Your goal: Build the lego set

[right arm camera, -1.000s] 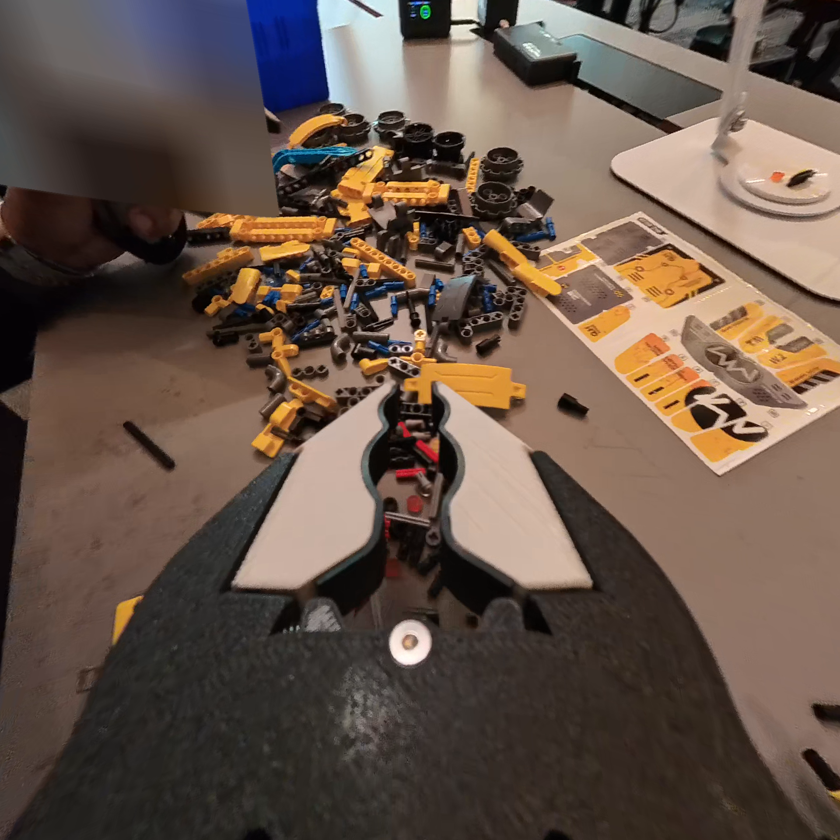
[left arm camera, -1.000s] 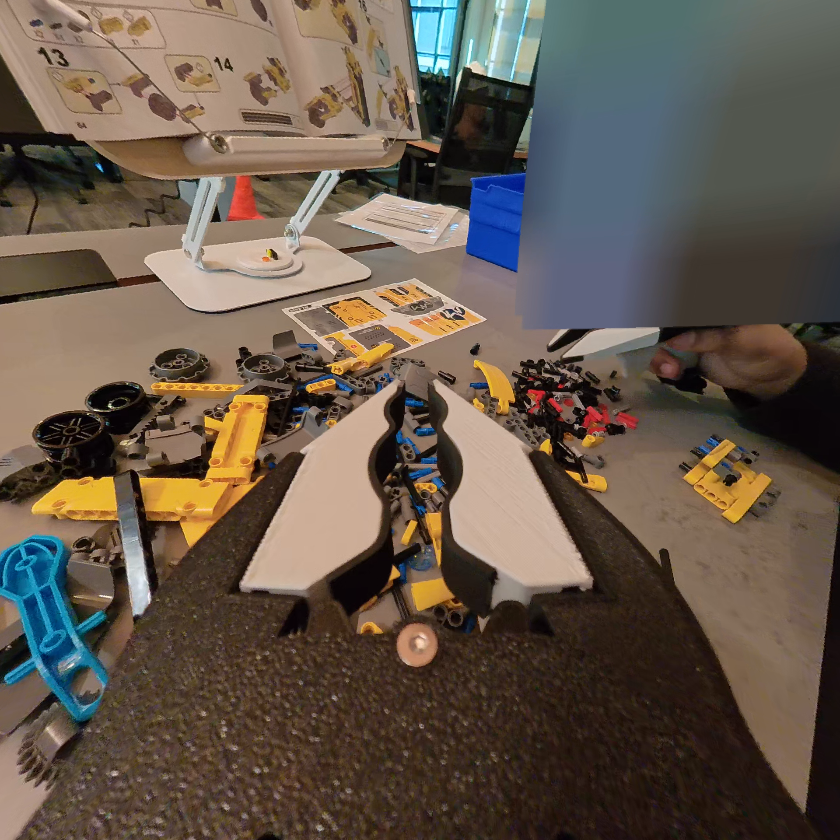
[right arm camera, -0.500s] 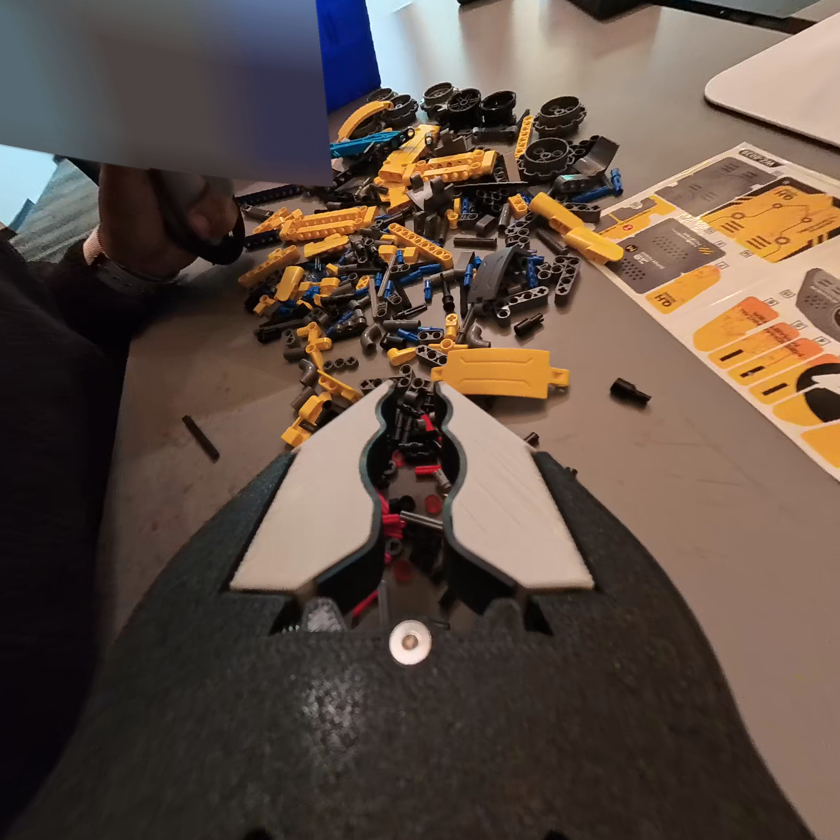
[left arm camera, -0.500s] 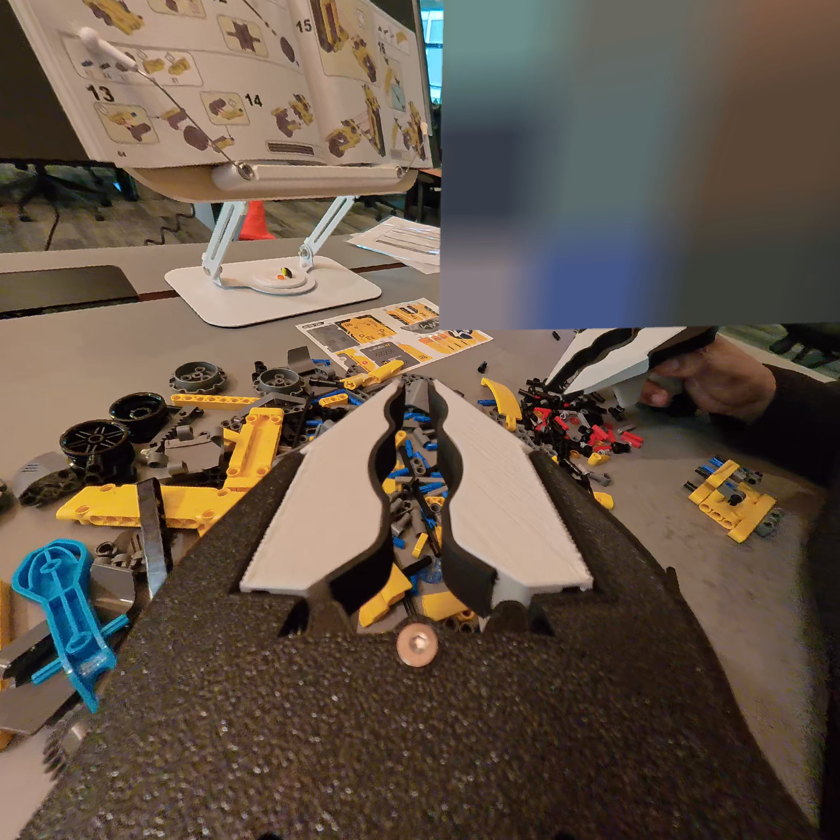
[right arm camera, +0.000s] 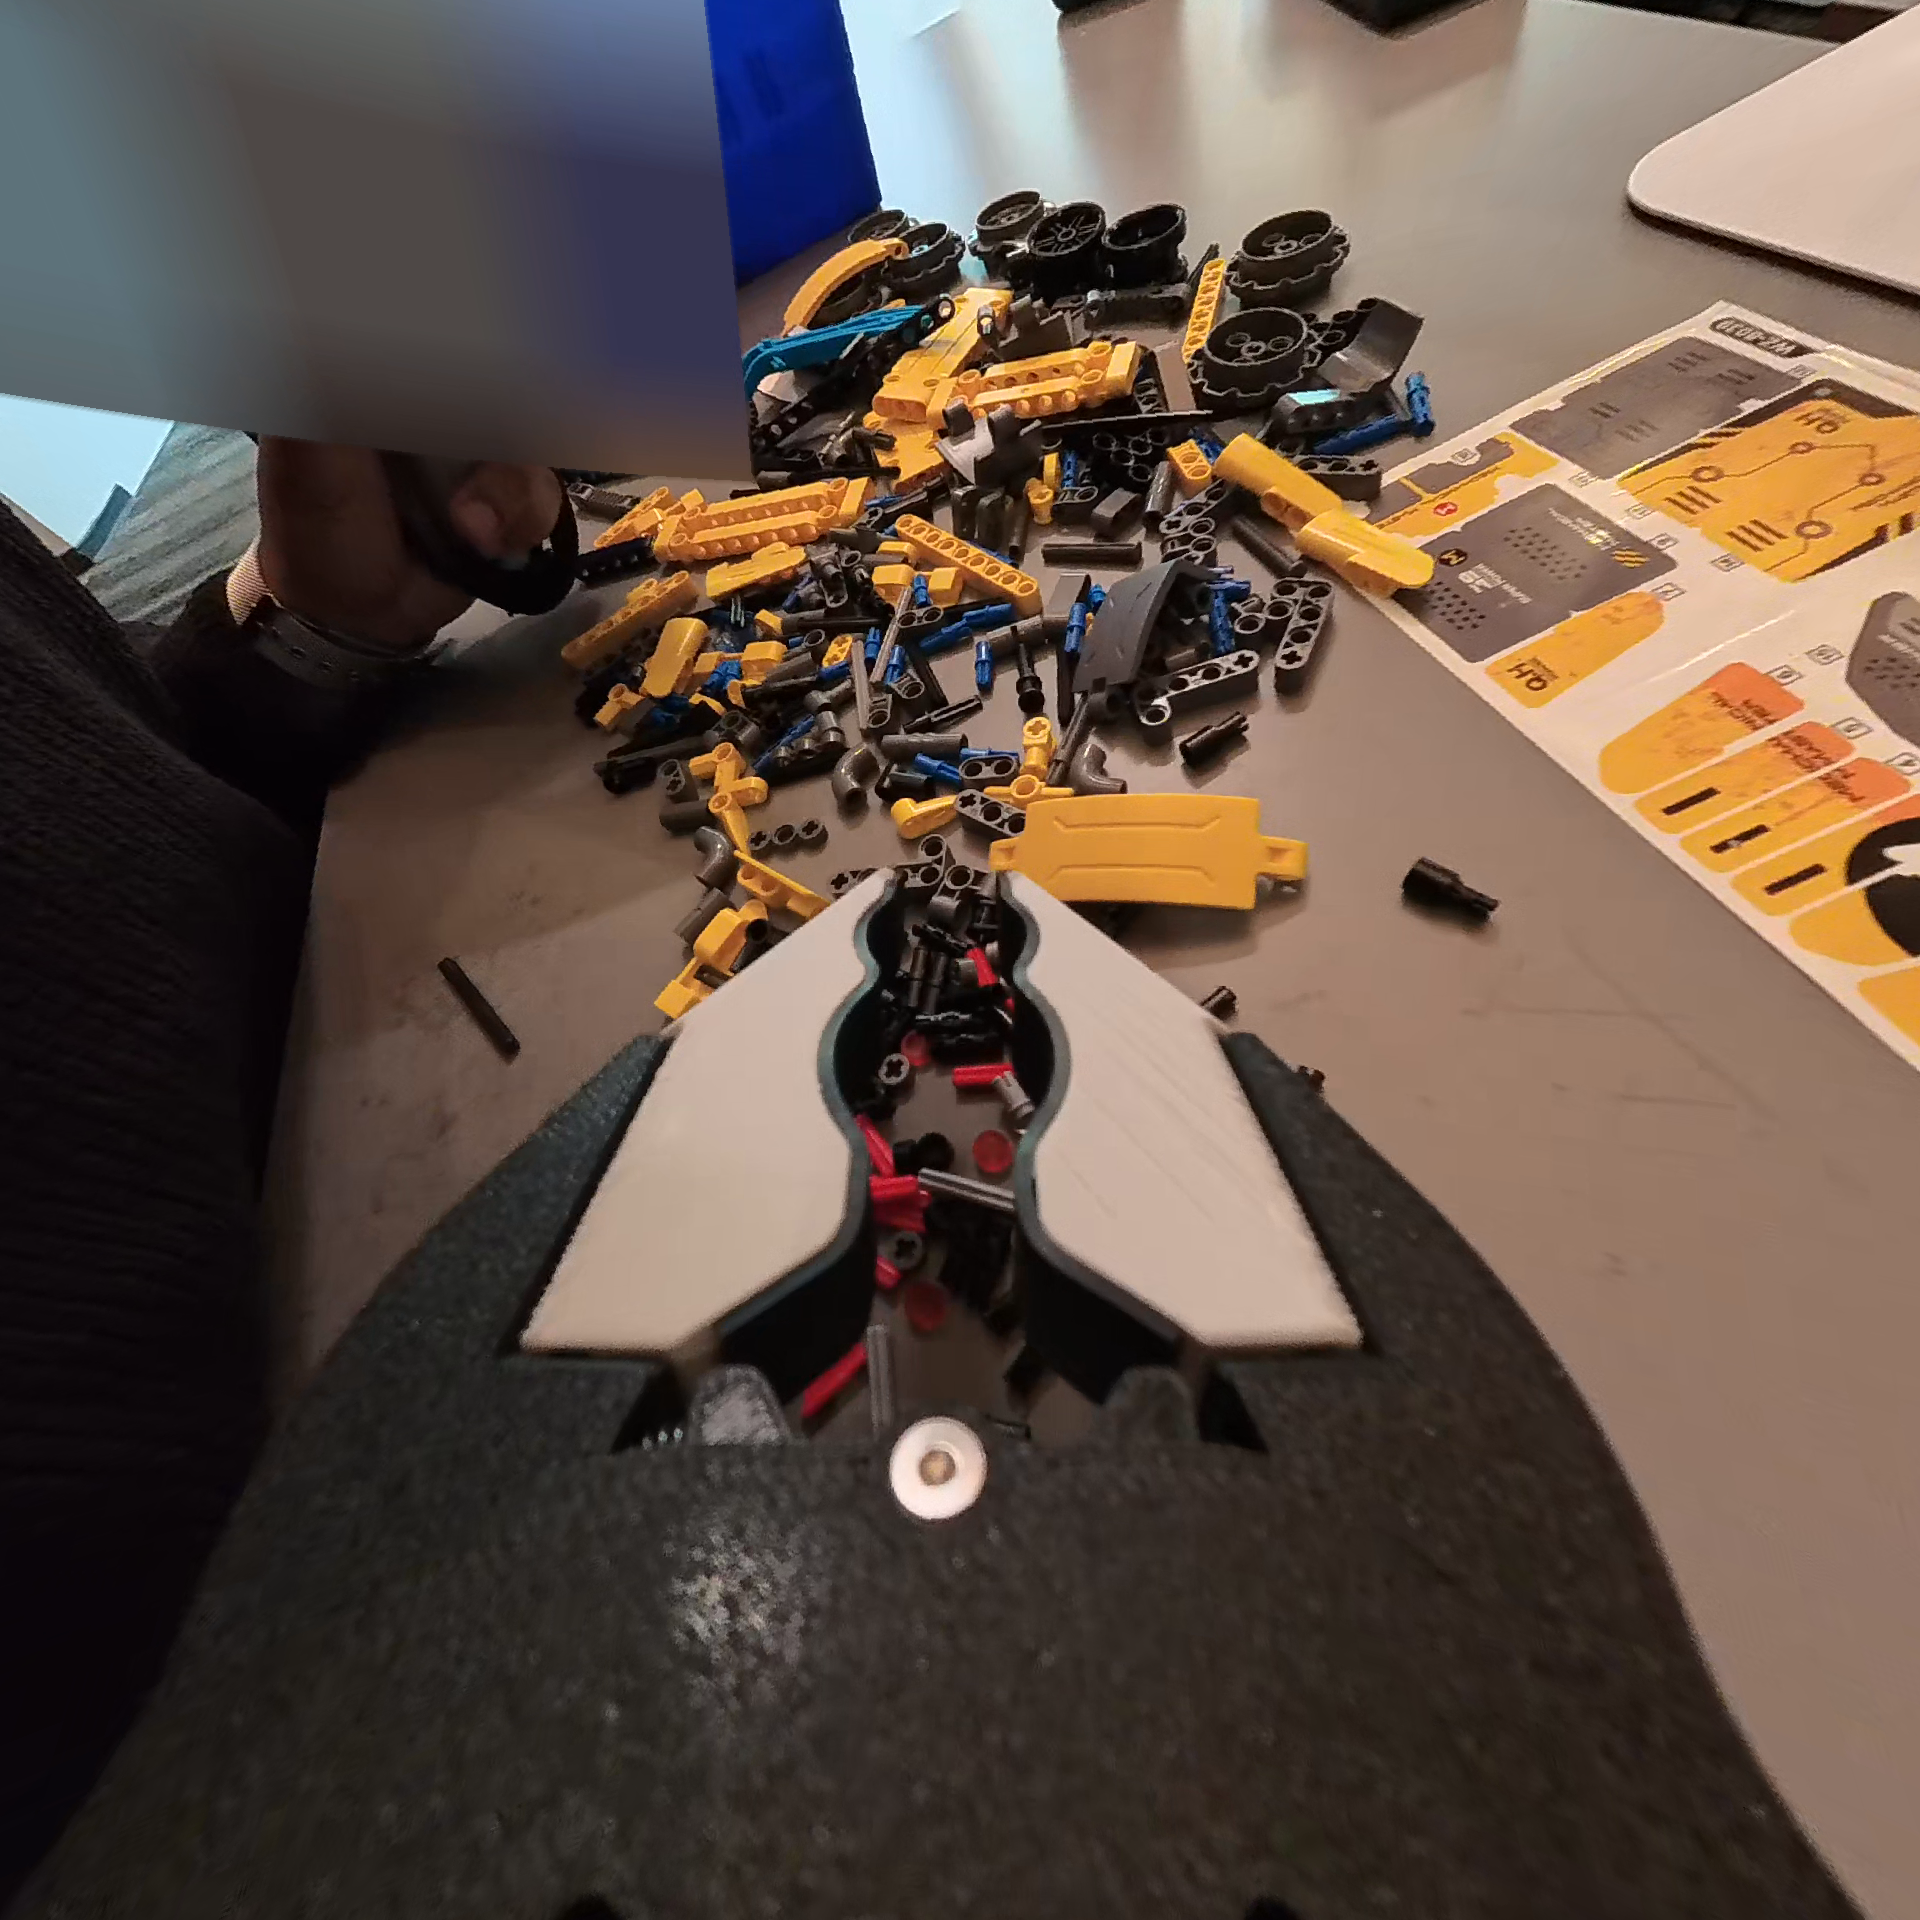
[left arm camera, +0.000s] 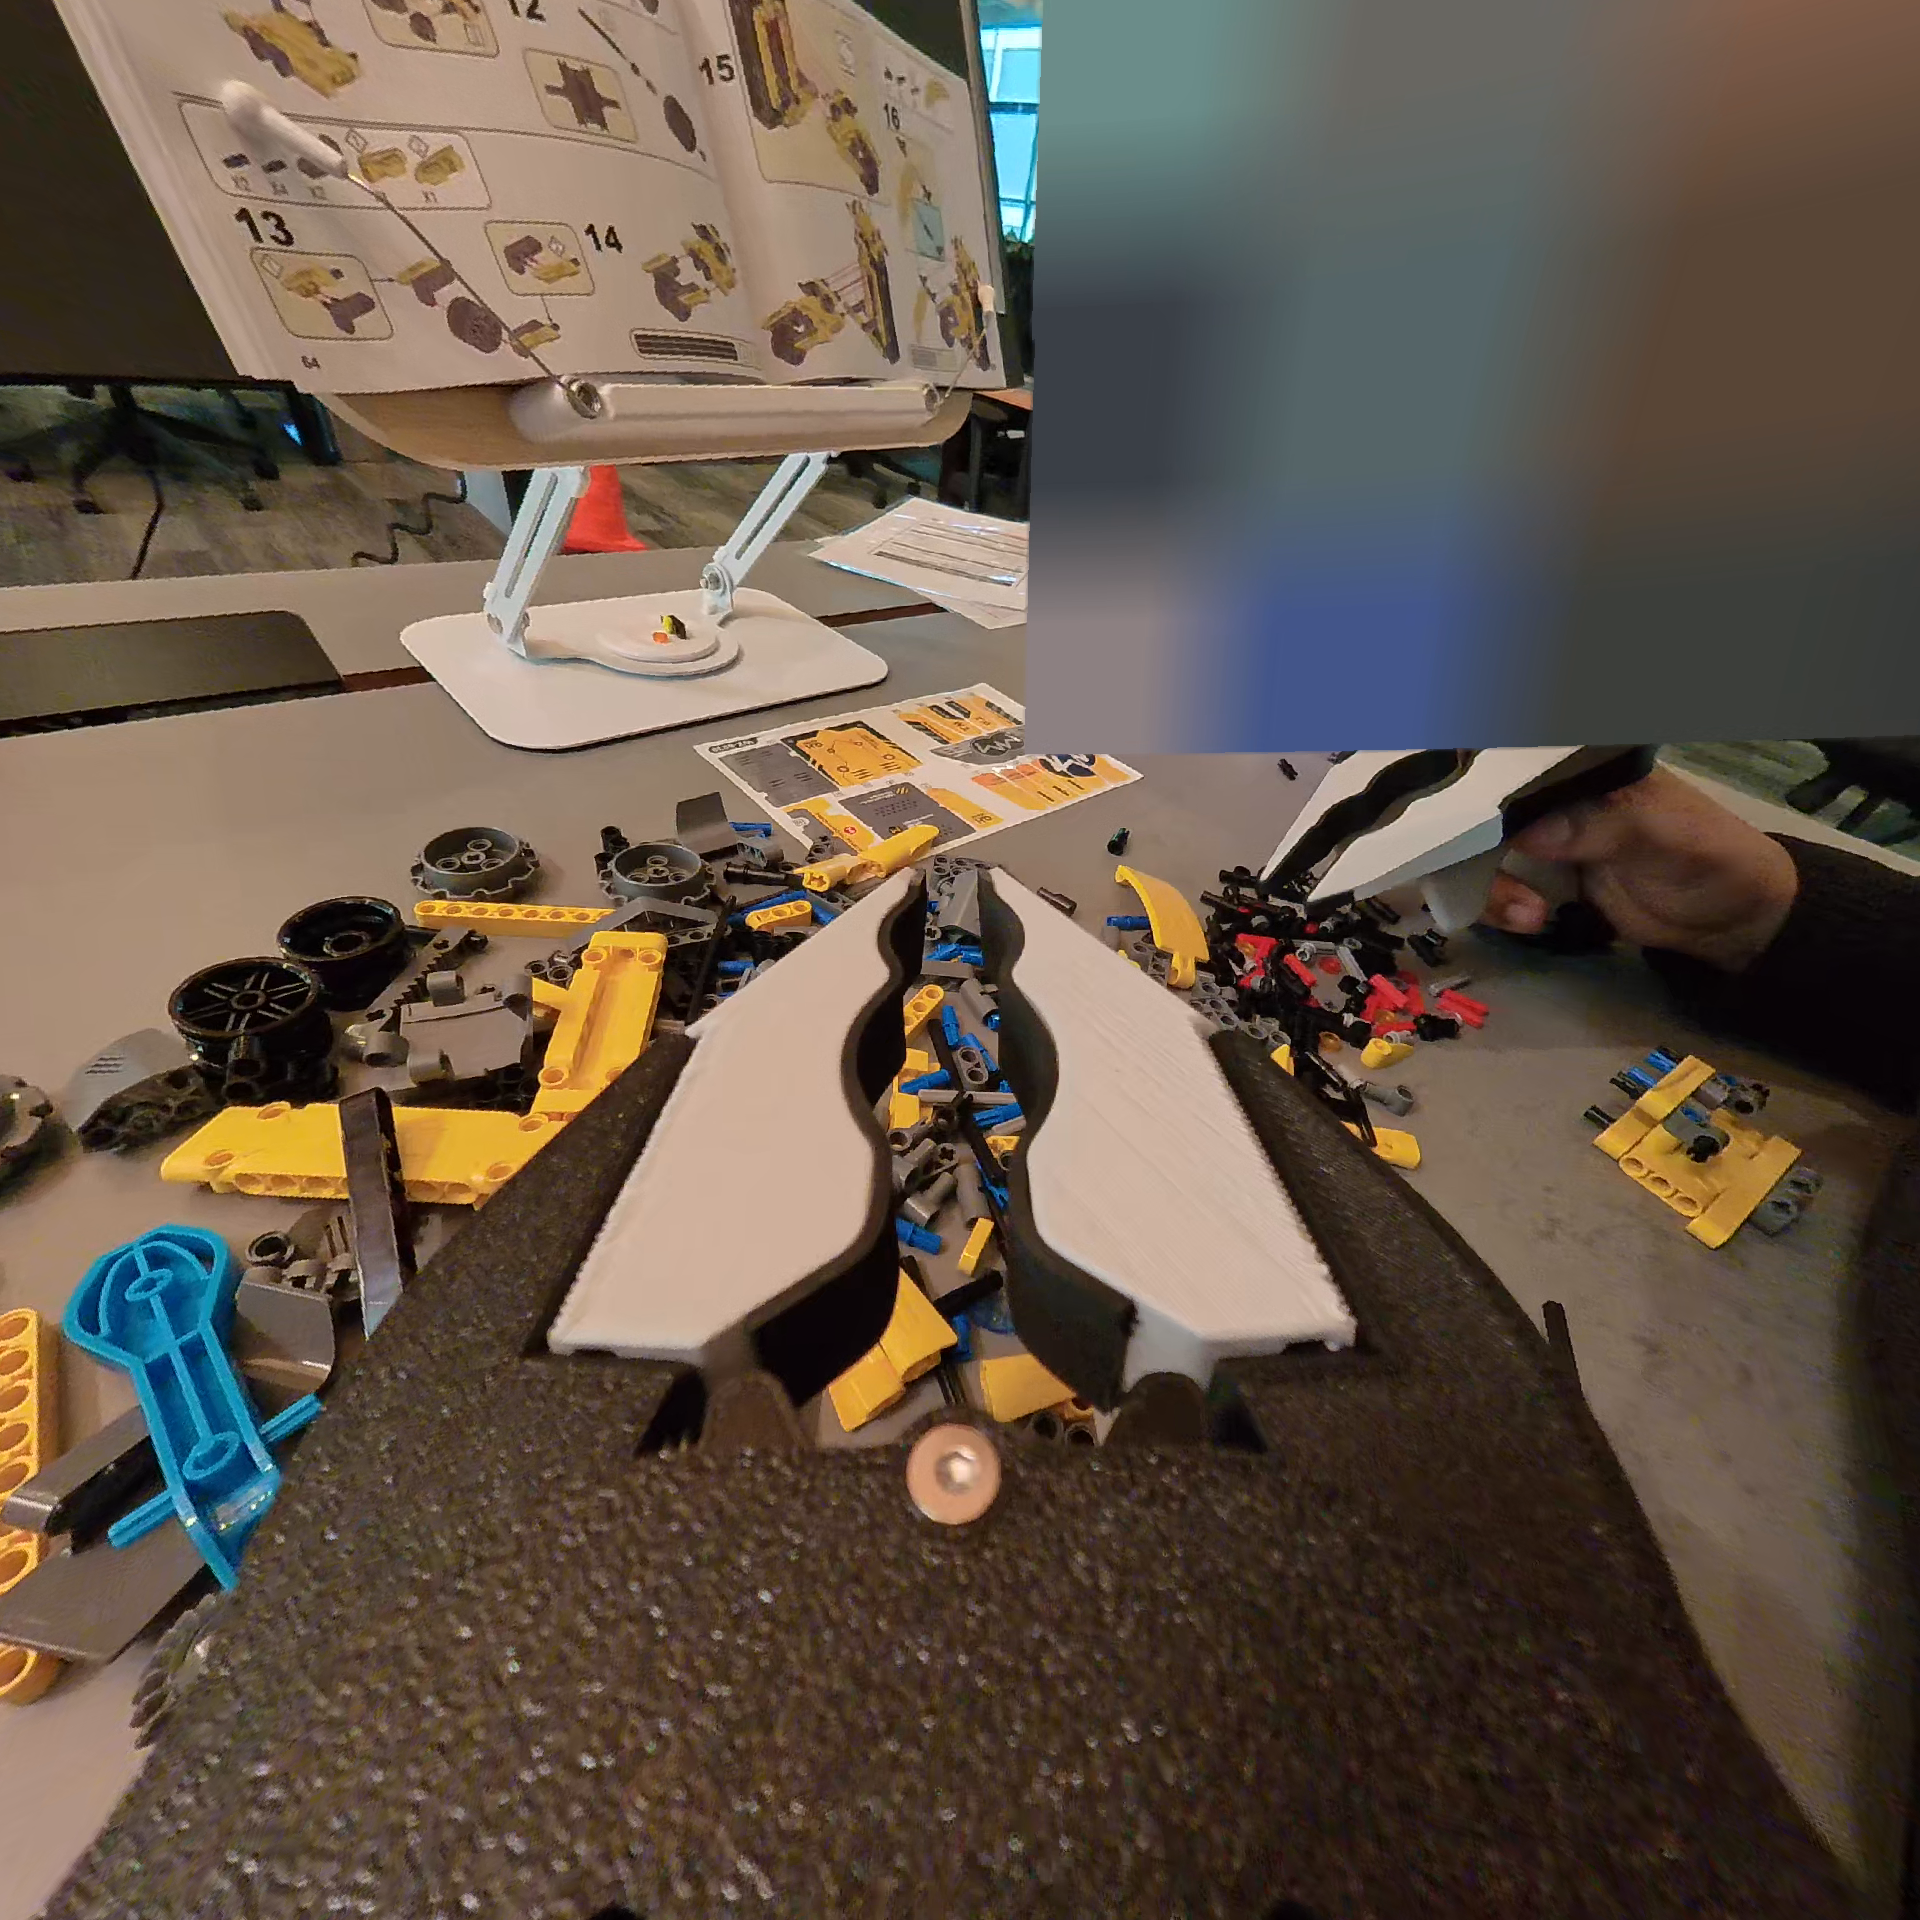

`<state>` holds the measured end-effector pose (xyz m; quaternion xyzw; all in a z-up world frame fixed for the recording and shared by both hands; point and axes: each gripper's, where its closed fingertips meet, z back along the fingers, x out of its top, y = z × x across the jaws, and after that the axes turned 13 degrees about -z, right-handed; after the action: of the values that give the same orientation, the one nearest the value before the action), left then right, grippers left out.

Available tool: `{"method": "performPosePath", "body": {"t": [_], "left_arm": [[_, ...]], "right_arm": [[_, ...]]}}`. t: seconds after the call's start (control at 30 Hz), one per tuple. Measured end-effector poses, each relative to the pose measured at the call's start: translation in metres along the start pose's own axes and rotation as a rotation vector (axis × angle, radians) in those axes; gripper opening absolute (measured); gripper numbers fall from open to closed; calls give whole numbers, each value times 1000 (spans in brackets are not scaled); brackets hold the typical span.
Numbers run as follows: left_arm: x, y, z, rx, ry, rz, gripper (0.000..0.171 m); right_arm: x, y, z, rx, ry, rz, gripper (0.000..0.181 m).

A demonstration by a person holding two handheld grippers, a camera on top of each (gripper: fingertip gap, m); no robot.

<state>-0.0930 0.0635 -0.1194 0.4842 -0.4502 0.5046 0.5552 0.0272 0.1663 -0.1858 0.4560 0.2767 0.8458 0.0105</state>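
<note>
My left gripper (left arm camera: 951, 883) hangs low over a loose pile of yellow, blue and grey building pieces (left arm camera: 935, 1101). Its jaws stand slightly apart with nothing between them. My right gripper (right arm camera: 945, 883) is slightly open and empty, pointing down over a heap of small black and red pins (right arm camera: 945, 1039). A yellow curved panel (right arm camera: 1132, 852) lies just beyond its right fingertip. The right gripper also shows in the left wrist view (left arm camera: 1288, 883), held by a hand (left arm camera: 1642, 873) over the red and black pins (left arm camera: 1340, 977).
An instruction booklet (left arm camera: 582, 208) rests on a white stand (left arm camera: 644, 665) at the back. A sticker sheet (right arm camera: 1714, 623) lies right of the pile. There are black wheels (left arm camera: 249, 1008), a blue tool (left arm camera: 177, 1361), a small yellow assembly (left arm camera: 1694, 1143), a blue bin (right arm camera: 790, 135) and a stray black pin (right arm camera: 1449, 894). The left gripper's tips are roughly 20 centimetres from the right gripper's.
My right gripper has moved forward and tipped down over the red and black pins. My left gripper has shifted a little to the left over the pile. Both stay slightly open and empty.
</note>
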Motion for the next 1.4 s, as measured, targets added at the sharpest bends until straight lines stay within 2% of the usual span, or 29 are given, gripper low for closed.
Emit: {"method": "performPosePath", "body": {"t": [0.43, 0.77, 0.97, 1.13, 1.4], "left_arm": [[1, -1, 1, 0, -3, -5, 9], [-1, -5, 1, -8, 6, -18, 9], [-3, -4, -1, 2, 23, -30, 9], [-5, -5, -2, 2, 31, -35, 9], [-7, -6, -3, -3, 41, -41, 9]], "right_arm": [[-2, 1, -2, -29, 12, 44, 17], [33, 9, 40, -82, -184, 121, 15], [15, -2, 38, -209, -50, 228, 6], [-9, -9, 30, -243, 91, 254, 1], [-28, -17, 27, -251, 197, 216, 2]]}}
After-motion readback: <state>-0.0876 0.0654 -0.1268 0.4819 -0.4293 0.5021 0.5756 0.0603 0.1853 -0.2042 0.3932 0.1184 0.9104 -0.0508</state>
